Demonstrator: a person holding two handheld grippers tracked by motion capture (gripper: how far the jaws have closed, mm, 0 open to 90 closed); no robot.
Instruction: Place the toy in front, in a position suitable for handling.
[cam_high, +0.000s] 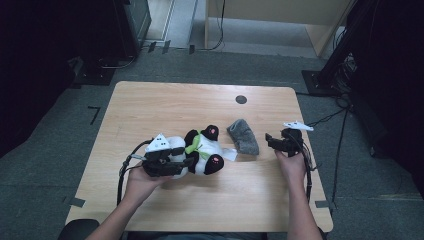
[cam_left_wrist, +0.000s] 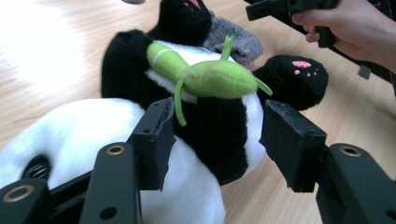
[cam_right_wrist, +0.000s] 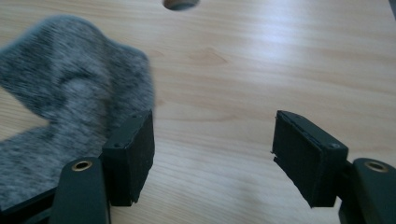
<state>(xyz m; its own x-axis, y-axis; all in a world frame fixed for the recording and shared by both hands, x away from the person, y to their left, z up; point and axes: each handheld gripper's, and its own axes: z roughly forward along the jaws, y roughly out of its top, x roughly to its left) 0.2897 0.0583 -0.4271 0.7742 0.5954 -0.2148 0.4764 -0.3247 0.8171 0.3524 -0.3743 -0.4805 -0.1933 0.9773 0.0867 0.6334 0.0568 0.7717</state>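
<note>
While the left gripper (cam_left_wrist: 215, 140) straddles the panda (cam_high: 200, 150) unclenched, the right gripper (cam_right_wrist: 212, 154) gapes empty.

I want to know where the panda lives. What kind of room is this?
Probably a lab or workroom, not a home. A bare wooden table stands on grey carpet, cables trail over the floor, and dark equipment stands surround it.
</note>
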